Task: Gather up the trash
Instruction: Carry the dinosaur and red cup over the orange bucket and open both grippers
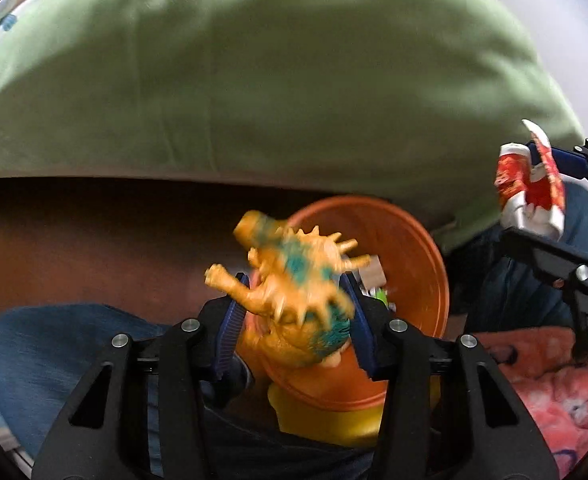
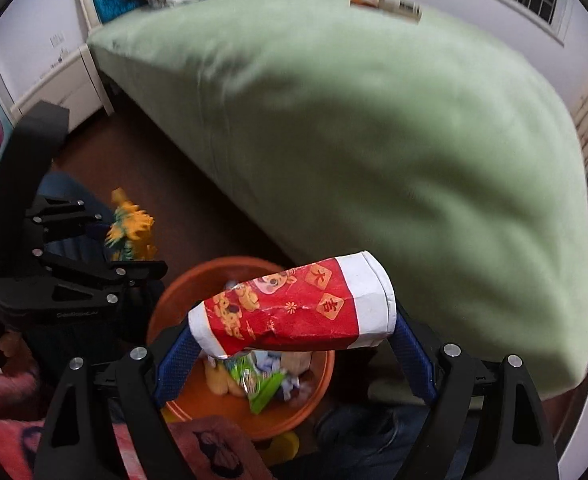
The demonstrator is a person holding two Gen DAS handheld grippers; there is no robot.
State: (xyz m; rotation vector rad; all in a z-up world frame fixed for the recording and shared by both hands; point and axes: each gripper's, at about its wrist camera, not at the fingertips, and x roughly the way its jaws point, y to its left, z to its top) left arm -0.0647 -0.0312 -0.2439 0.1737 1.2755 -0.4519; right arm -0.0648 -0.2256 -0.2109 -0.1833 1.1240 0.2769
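Left gripper (image 1: 294, 300): jaws set narrow and closed on an orange toy dinosaur (image 1: 294, 280) with teal patches and pale spikes. The blue pads (image 1: 230, 320) press the toy's flanks; its head and forelegs project above and to the left of the fingertips. The toy is motion-blurred, so finer detail cannot be read.

Directly beyond and below the left fingertips stands an orange bin (image 1: 421, 248), its open mouth facing the camera. The dinosaur hangs over the bin's near rim, not inside it. Under the bin's near edge a yellow object (image 1: 333, 420) shows; its nature cannot be told.

Right gripper (image 2: 294, 332): jaws stand wide, clamped on a crushed paper cup (image 2: 294, 304), red with white bands and printed cartoon figures. The cup lies crosswise between the blue pads (image 2: 409, 344), its ends against them, open mouth toward the right finger. In the left wrist view the same cup appears at the far right, held above the person's denim-clad leg (image 1: 533, 280).

Below the right fingertips the orange bin holds mixed litter, among it a green wrapper (image 2: 262, 384). The cup is above the bin's mouth, clear of the contents.

Ahead of both grippers a bed with a green sheet (image 2: 373, 140) fills the view. The floor (image 2: 166, 184) between bed and bin is dark brown. A pink patterned fabric (image 1: 553, 380) lies beside the bin on the near side.
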